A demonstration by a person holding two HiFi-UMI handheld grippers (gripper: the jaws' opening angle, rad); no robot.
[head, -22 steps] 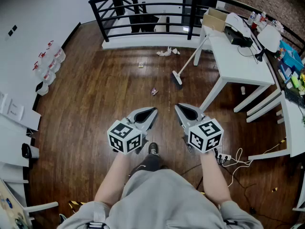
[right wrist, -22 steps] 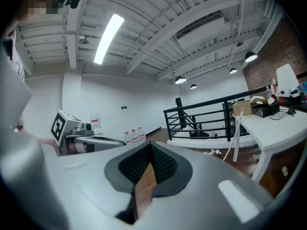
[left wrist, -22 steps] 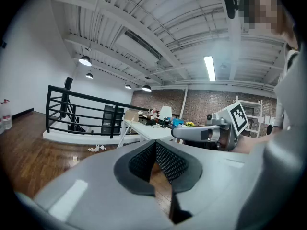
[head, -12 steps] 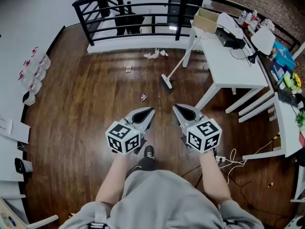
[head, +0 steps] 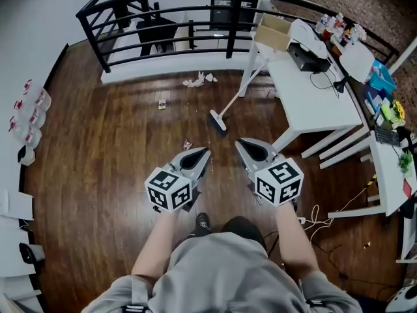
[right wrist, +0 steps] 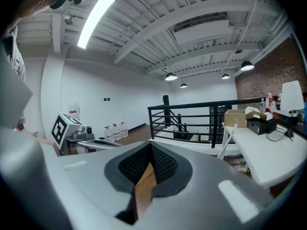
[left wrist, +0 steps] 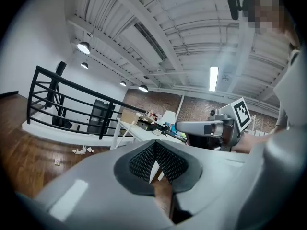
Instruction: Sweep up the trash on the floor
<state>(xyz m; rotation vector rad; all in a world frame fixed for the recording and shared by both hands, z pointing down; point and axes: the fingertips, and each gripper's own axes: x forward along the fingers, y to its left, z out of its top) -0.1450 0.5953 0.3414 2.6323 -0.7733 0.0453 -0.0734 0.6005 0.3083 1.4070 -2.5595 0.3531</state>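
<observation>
Trash is scattered over the wooden floor (head: 111, 155): crumpled white paper (head: 198, 80) lies just below the black railing (head: 163, 2), a small card (head: 162, 104) lies left of it, and a small wrapper (head: 187, 145) lies near the tip of the left gripper (head: 206, 151). A broom (head: 219, 120) is set with its head on the floor between the paper and the wrapper, its handle leaned against the white table (head: 306, 103). A cardboard box (head: 272, 32) is seen on the table's far corner. Both grippers are held side by side above the floor, well apart from the broom. The left gripper's jaws are clenched together with nothing between them. The right gripper (head: 238, 143) is likewise closed and empty.
</observation>
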